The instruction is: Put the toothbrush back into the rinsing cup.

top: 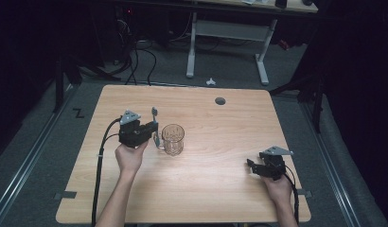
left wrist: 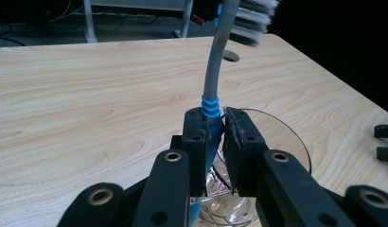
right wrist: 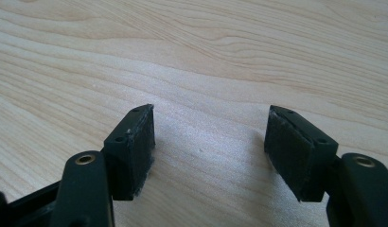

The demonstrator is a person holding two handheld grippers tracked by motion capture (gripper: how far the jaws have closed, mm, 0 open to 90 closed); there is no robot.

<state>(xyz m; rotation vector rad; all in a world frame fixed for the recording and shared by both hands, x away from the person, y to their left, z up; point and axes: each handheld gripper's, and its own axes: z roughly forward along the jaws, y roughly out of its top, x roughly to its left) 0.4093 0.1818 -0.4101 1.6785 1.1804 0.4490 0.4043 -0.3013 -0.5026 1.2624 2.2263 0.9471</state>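
A toothbrush with a grey neck, blue ribs and white bristles stands upright, head up. My left gripper is shut on its handle. In the high view this gripper is left of centre on the wooden table, right beside a clear glass mug. The mug's rim lies just behind and under the jaws. The brush's blue lower end hangs at the mug's near side; whether it is inside I cannot tell. My right gripper rests at the table's right, open over bare wood, holding nothing.
A round cable hole sits near the table's far edge. Behind the table stands a white desk frame, with cables on the floor. The right gripper's jaw tips show at the far right of the left gripper view.
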